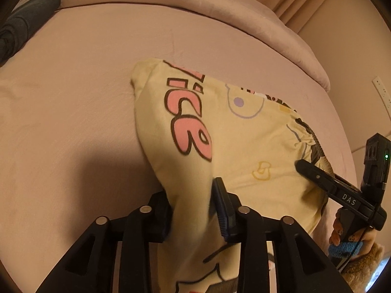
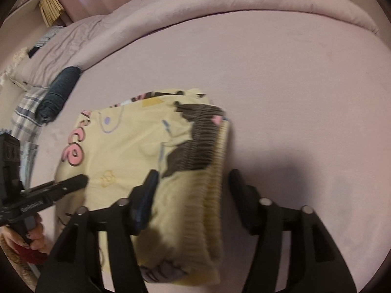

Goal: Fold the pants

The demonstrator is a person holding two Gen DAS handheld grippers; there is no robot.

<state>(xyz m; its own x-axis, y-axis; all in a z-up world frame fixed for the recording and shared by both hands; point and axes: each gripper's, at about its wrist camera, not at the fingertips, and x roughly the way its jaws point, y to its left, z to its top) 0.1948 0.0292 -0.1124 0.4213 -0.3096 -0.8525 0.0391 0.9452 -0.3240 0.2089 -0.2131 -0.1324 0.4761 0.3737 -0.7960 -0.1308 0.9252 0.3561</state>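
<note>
Right tongs (image 2: pixel 190 193) stand spread around the yellow pants' (image 2: pixel 127 146) ribbed waistband (image 2: pixel 207 146) (blurred) on the bed (image 2: pixel 293 85).

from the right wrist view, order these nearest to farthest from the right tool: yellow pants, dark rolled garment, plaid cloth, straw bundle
1. yellow pants: between the right tool fingers, waistband end.
2. dark rolled garment: left, on the bed beyond the pants.
3. plaid cloth: left edge; too close to call with the dark roll.
4. straw bundle: top left, off the bed.

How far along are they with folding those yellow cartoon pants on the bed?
Partway. The yellow pants already lie doubled into a compact shape on the pink bed. In hand: the left tongs pinch one fabric edge, while the right tongs straddle the ribbed waistband, jaws apart. Left: laying that last fold flat and letting go.
</note>
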